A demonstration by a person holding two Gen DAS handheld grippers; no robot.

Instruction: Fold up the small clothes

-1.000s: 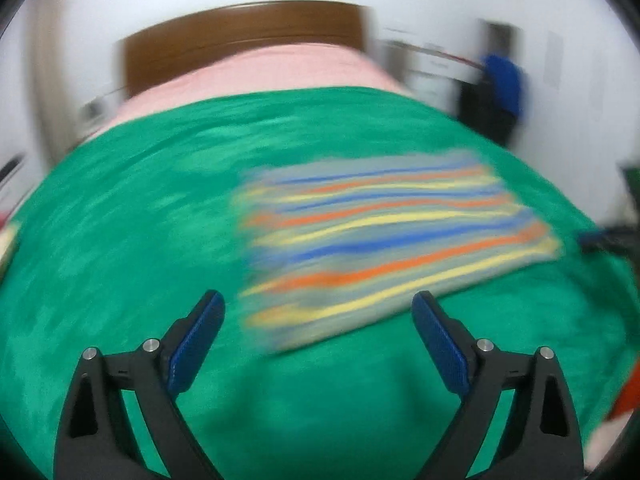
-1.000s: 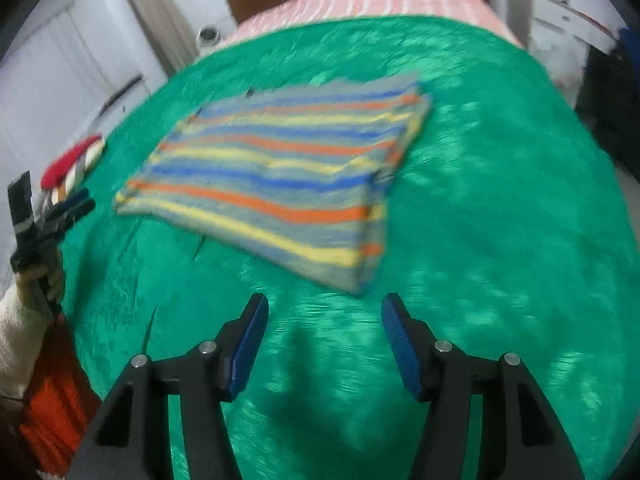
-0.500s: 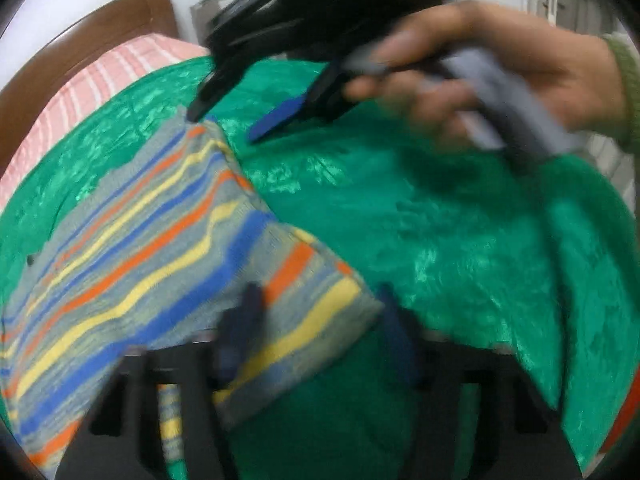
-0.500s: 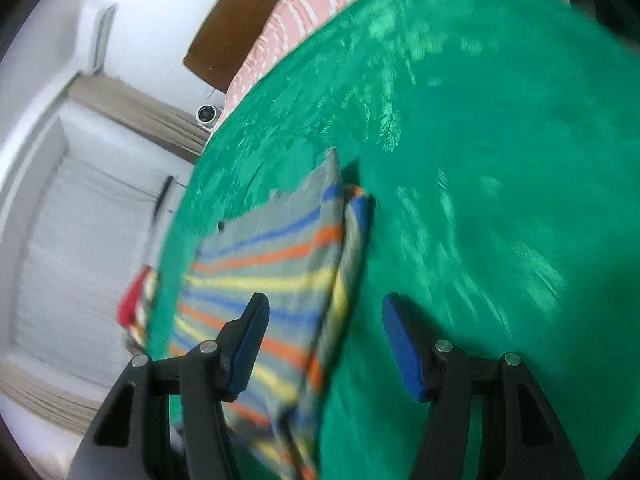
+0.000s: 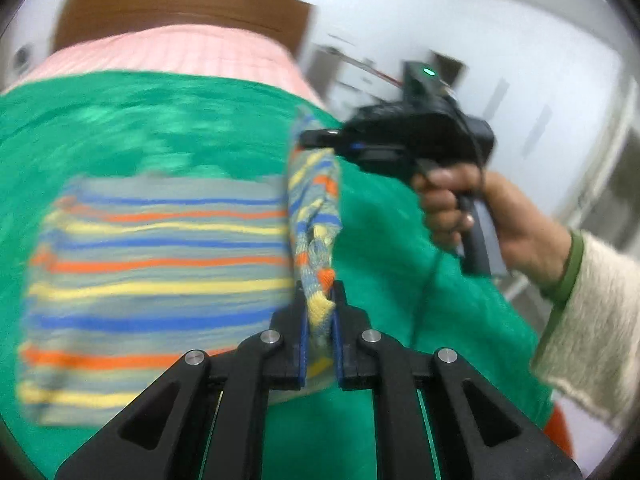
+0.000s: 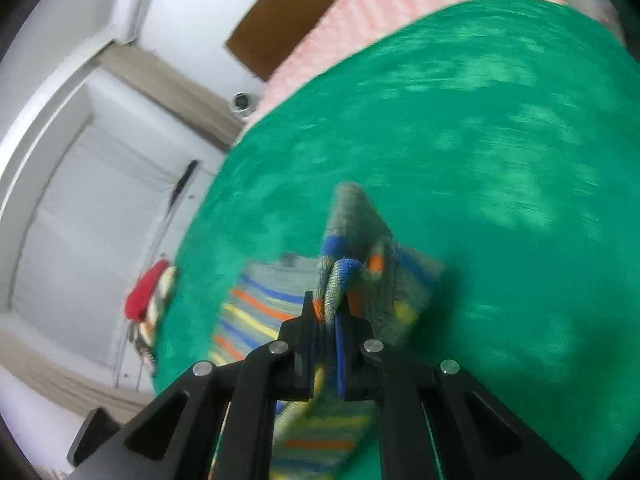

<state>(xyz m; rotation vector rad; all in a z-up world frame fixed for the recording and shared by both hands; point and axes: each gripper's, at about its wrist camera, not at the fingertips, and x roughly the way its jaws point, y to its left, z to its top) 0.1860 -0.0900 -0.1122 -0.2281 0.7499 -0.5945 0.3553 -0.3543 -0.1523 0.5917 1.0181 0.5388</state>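
**Both grippers pinching one edge of the striped knit**

Now, left to right across my left wrist view. The green blanket [image 5: 132,120] fills the frame's left and centre, the pink bedding [image 5: 168,52] above it at the top. The striped garment [image 5: 160,264] lies flat at centre left, its right-hand edge pulled up into a ridge. At bottom centre my left gripper [image 5: 319,312] is clenched on the near corner of that ridge, yellow and orange knit bunched between the pads. Upper right of centre, my right gripper [image 5: 316,138] bites the far corner; my right hand [image 5: 476,208] works its handle at the right. From the right wrist view, those jaws are clamped on folded fabric too.

Handling judgement: soft, light, limp knit. It sags between the two grips and will stretch if pulled apart. Layers bunch easily, so grip corners squarely, catching every layer, and keep the edge lightly taut while carrying it across.
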